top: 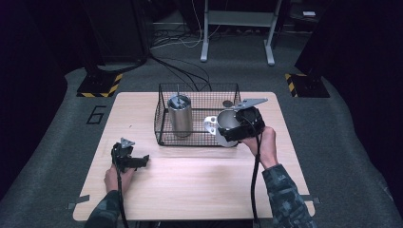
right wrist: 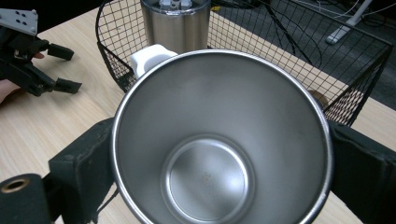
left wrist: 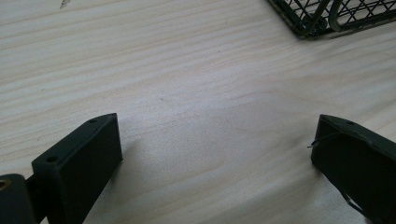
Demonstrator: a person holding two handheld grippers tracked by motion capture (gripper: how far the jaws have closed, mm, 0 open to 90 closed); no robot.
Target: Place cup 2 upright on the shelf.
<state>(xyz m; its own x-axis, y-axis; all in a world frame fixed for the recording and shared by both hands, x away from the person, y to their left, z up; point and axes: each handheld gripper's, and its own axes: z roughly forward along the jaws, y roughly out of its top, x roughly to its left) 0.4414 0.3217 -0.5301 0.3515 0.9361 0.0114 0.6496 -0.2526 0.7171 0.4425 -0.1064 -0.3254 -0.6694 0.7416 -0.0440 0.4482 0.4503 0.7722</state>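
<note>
Right gripper view: fingers (right wrist: 74, 177) clasp steel mug (right wrist: 219, 154).

The wire basket (top: 197, 114) takes up the upper middle of the table (top: 190, 190). Inside it a steel tumbler (top: 179, 115) fills the left part, while the right gripper (top: 242, 124), clamped on a steel cup (top: 227, 121), crowds the right front corner. The frame's lower half is bare wood, except the left gripper (top: 138, 161) at left, jaws apart.
</note>
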